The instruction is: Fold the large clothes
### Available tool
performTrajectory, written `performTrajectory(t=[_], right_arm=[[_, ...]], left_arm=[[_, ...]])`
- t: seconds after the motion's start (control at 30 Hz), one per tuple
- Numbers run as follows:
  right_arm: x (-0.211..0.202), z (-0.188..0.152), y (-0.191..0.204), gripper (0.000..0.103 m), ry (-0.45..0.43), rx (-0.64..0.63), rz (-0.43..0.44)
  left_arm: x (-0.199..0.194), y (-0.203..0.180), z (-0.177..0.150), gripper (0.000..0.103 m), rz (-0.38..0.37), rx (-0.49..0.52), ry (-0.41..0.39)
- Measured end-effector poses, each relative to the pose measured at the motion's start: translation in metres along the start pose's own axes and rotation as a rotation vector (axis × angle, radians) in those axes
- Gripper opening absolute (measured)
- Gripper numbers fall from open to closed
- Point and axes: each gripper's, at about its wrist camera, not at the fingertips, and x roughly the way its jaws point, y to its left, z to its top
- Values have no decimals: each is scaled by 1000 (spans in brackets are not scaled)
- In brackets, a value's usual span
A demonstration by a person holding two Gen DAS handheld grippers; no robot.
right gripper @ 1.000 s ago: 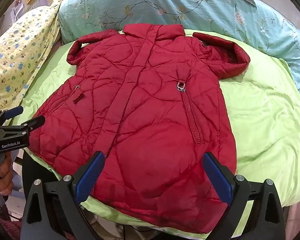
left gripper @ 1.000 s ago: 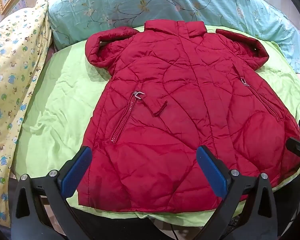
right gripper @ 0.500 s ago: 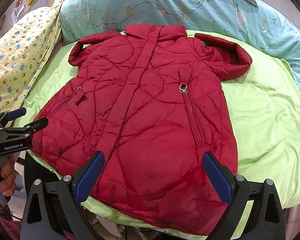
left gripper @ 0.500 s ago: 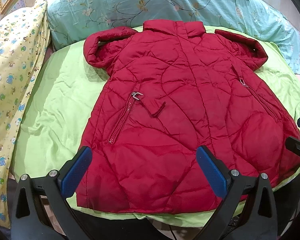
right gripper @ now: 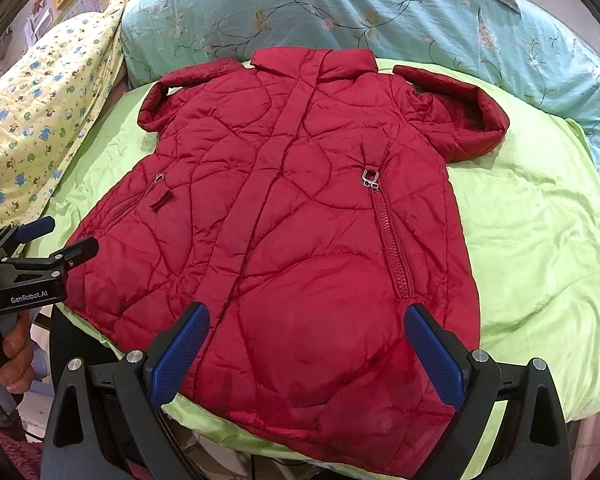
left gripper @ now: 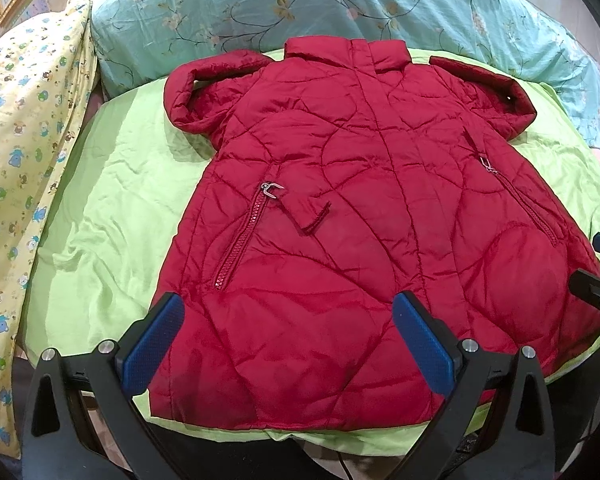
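Note:
A red quilted coat (left gripper: 360,220) lies front-up and spread flat on a lime-green sheet (left gripper: 112,208), collar at the far side, hem toward me. Both sleeves are folded in at the shoulders. It also shows in the right wrist view (right gripper: 292,232). My left gripper (left gripper: 288,340) is open and empty, hovering over the hem's left half. My right gripper (right gripper: 308,352) is open and empty over the hem's right half. The left gripper also shows at the left edge of the right wrist view (right gripper: 56,240).
A teal floral duvet (left gripper: 300,8) lies behind the coat's collar. A yellow patterned quilt (left gripper: 24,152) runs along the left side. The green sheet (right gripper: 540,248) extends to the right of the coat. The bed's near edge is just below the hem.
Both grippers have drifted slightly nearer the coat; the coat looks a little larger and lower in the views. The coat itself has not moved.

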Motion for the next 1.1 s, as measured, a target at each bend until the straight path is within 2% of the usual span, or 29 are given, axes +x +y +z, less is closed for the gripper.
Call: performTrajectory(t=[0.07, 0.13, 0.4, 0.83, 1.1], right_arm=[[1, 1, -1, 99, 9, 1, -3], [1, 2, -2, 99, 17, 6, 1], [3, 5, 0, 99, -5, 7, 26], [7, 20, -4, 99, -28, -14, 14], [19, 41, -26, 99, -3, 26, 22]], left_arm=[[1, 0, 0, 103, -1, 2, 8], [1, 0, -1, 103, -26, -20, -32], [5, 0, 1, 103, -54, -35, 11], [12, 0, 6, 103, -81, -22, 15], [25, 5, 22, 103, -81, -28, 28]])
